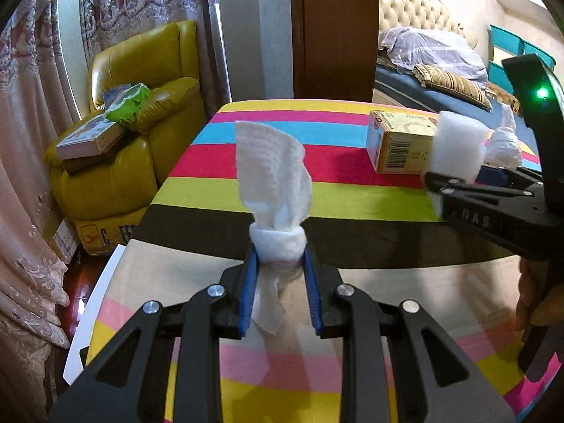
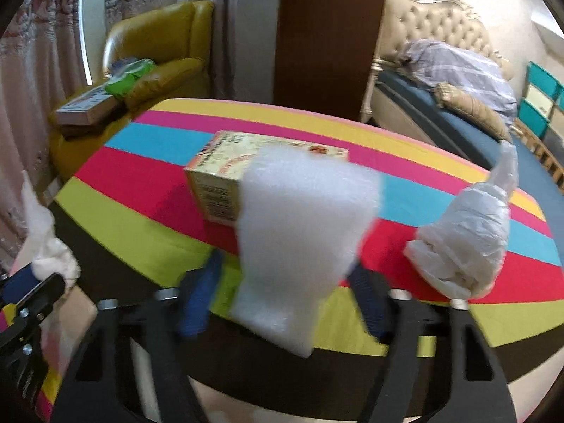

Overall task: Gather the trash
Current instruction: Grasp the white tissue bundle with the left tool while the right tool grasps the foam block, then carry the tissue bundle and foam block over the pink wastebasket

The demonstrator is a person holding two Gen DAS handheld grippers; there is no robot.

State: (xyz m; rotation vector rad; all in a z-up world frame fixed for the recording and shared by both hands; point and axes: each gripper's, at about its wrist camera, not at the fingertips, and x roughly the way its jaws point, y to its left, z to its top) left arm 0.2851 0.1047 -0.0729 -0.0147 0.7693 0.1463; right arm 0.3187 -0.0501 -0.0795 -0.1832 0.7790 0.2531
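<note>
My left gripper (image 1: 280,257) is shut on a knotted white paper tissue (image 1: 273,172), held above the striped table (image 1: 335,162); it also shows at the left edge of the right wrist view (image 2: 49,250). My right gripper (image 2: 282,275) is shut on a white foam sheet (image 2: 299,232), also seen in the left wrist view (image 1: 456,148). A yellow cardboard box (image 2: 218,179) lies on the table behind the foam. A bundled clear plastic bag (image 2: 465,243) lies on the table to the right.
A yellow leather armchair (image 1: 141,134) with boxes and a green packet stands left of the table. A brown wooden panel (image 1: 335,28) rises behind the table. A bed (image 2: 451,81) with pillows is at the right.
</note>
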